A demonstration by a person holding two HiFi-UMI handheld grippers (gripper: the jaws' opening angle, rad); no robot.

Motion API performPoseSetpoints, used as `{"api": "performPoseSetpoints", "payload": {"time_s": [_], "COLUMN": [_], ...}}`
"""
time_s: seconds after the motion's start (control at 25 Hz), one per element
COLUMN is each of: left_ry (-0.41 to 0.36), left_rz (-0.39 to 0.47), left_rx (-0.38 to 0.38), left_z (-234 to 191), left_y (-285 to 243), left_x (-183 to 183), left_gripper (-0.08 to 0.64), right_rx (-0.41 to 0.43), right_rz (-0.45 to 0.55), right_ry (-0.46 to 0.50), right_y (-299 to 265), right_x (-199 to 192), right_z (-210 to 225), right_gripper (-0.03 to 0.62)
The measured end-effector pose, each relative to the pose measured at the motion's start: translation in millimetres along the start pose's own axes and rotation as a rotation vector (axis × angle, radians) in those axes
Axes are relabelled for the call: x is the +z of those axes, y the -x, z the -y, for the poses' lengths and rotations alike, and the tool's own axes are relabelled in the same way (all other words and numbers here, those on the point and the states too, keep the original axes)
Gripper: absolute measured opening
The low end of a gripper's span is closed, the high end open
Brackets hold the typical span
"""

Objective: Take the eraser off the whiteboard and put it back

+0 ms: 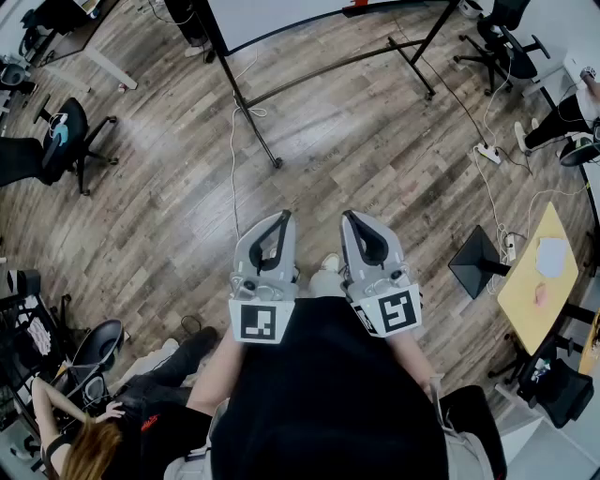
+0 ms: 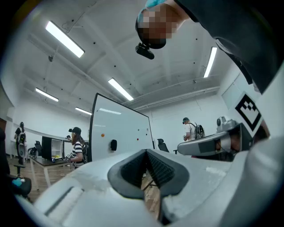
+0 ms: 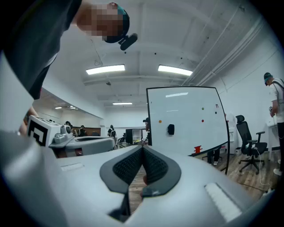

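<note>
The whiteboard (image 3: pixel 186 117) stands on a wheeled frame some way ahead of me. A small black eraser (image 3: pixel 171 129) sticks to its face, left of centre, with a few coloured magnets around it. In the left gripper view the whiteboard (image 2: pixel 120 133) and the eraser (image 2: pixel 113 144) show again, far beyond the jaws. My left gripper (image 1: pixel 284 216) and right gripper (image 1: pixel 347 215) are held side by side close to my body, pointing level at the board. Both have their jaws together with nothing between them. The head view shows only the board's lower edge (image 1: pixel 272 23).
The board's stand legs (image 1: pixel 253 108) spread over the wood floor, with a white cable (image 1: pixel 234 159) and a power strip (image 1: pixel 489 153) nearby. Office chairs (image 1: pixel 56 141) stand at the left and top right. A person (image 1: pixel 84 441) sits at lower left; a yellow table (image 1: pixel 539 281) is at the right.
</note>
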State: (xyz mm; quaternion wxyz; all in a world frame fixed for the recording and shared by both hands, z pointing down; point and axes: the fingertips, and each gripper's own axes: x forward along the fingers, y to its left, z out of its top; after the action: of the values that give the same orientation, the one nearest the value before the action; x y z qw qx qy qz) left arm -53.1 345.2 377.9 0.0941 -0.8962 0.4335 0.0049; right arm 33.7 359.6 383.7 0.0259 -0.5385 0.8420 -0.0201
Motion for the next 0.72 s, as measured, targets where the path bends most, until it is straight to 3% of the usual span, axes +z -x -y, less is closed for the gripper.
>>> {"api": "performPoseSetpoints", "payload": {"time_s": [0.72], "left_ry": [-0.014], "left_rz": [-0.01], "left_rx": [0.065], "left_z": [47], "left_y": [-20], "left_x": [12], "left_gripper": [0.003], "right_rx": [0.047], "right_rz": [0.031], "right_ry": [0.004], "right_y": [35], "right_x": [8], "right_z": [43], "right_gripper": [0.0]}}
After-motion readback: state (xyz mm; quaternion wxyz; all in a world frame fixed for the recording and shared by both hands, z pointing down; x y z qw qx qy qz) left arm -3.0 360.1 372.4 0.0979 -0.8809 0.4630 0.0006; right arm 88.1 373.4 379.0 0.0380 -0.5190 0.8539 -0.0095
